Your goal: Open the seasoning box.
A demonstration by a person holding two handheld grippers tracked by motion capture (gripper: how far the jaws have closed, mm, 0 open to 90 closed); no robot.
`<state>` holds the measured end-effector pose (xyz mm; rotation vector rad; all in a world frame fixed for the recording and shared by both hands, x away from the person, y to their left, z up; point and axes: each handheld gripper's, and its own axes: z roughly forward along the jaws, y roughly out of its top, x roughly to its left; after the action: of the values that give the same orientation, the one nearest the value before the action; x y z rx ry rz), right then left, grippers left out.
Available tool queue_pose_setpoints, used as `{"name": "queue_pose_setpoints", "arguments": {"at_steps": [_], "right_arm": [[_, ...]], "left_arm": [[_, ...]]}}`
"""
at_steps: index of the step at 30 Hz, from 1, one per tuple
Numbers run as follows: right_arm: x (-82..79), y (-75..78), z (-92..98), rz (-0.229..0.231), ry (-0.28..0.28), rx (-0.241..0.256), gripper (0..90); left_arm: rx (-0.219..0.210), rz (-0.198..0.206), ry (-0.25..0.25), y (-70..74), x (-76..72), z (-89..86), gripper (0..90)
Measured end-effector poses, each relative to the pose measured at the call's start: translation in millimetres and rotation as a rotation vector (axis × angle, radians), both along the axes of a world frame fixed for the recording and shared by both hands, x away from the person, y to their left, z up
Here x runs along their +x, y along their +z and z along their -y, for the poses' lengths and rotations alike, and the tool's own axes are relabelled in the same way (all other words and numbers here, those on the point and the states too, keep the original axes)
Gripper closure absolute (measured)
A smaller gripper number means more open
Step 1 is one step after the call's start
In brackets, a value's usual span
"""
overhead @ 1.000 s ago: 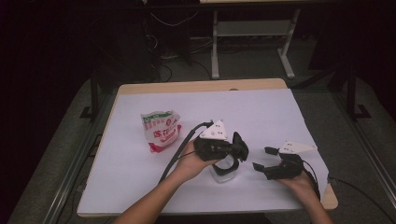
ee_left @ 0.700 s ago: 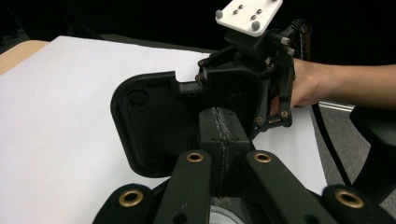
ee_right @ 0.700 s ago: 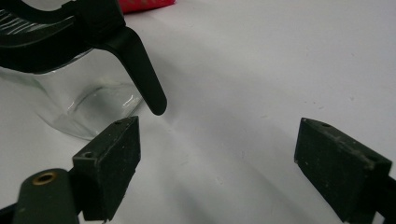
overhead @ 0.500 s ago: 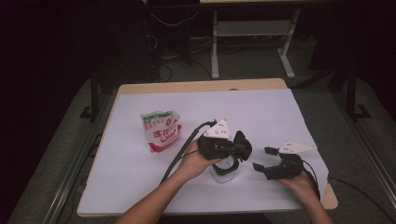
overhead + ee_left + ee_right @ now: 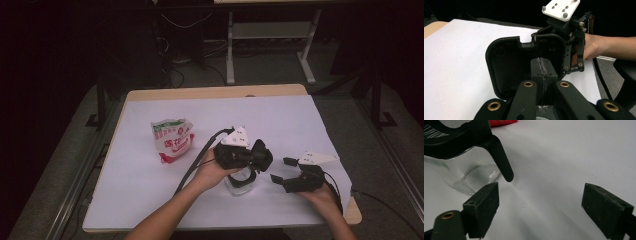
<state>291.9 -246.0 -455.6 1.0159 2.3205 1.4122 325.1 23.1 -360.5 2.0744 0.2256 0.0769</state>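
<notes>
A clear jar (image 5: pixel 239 184) stands on the white sheet near the table's front. Its black lid (image 5: pixel 262 155) is swung up on edge, and its hollow inner face (image 5: pixel 506 62) fronts the left gripper view. My left gripper (image 5: pixel 252 159) sits over the jar, shut, pads pressed together (image 5: pixel 541 72) right against that inner face. I cannot tell whether any part of the lid is pinched. My right gripper (image 5: pixel 281 170) rests to the jar's right, open, nothing between its pads (image 5: pixel 544 207). The jar's glass wall (image 5: pixel 466 172) and a hanging black latch (image 5: pixel 501 162) lie just beyond its left pad.
A red, white and green snack bag (image 5: pixel 172 140) lies left of the jar. The white sheet (image 5: pixel 280 120) covers most of the wooden table (image 5: pixel 215 92). Cables trail from both grippers toward the front edge. A desk frame (image 5: pixel 270 35) and dark floor lie beyond.
The black lid has swung higher and a little to the right with my left gripper. The right gripper and the snack bag have stayed put.
</notes>
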Motion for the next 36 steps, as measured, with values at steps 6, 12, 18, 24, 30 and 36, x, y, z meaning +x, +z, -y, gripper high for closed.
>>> {"name": "queue_pose_setpoints", "arguments": {"at_steps": [6, 12, 18, 24, 30, 36], "right_arm": [[0.0, 0.0, 0.0, 0.002, 0.0, 0.0, 14.0], [0.0, 0.0, 0.1, 0.0, 0.001, 0.0, 14.0], [0.2, -0.2, -0.1, -0.001, -0.001, 0.001, 14.0], [0.5, -0.3, -0.1, -0.003, -0.002, 0.001, 14.0], [0.8, -0.4, -0.1, -0.003, -0.005, -0.002, 14.0], [0.7, -0.4, -0.2, -0.003, -0.006, -0.004, 14.0]], "left_arm": [[-0.003, 0.004, 0.004, 1.8, -0.5, -2.0, 89.9], [-0.007, 0.012, 0.014, 8.3, -2.5, -11.8, 89.9], [-0.006, 0.0, 0.024, 11.7, -5.3, -27.2, 89.8], [-0.01, -0.031, 0.07, 11.5, -8.3, -58.4, 89.8], [-0.013, -0.041, 0.106, 8.8, -9.2, -83.0, 89.8], [-0.021, -0.053, 0.107, 5.9, -10.7, -102.0, 89.7]]}}
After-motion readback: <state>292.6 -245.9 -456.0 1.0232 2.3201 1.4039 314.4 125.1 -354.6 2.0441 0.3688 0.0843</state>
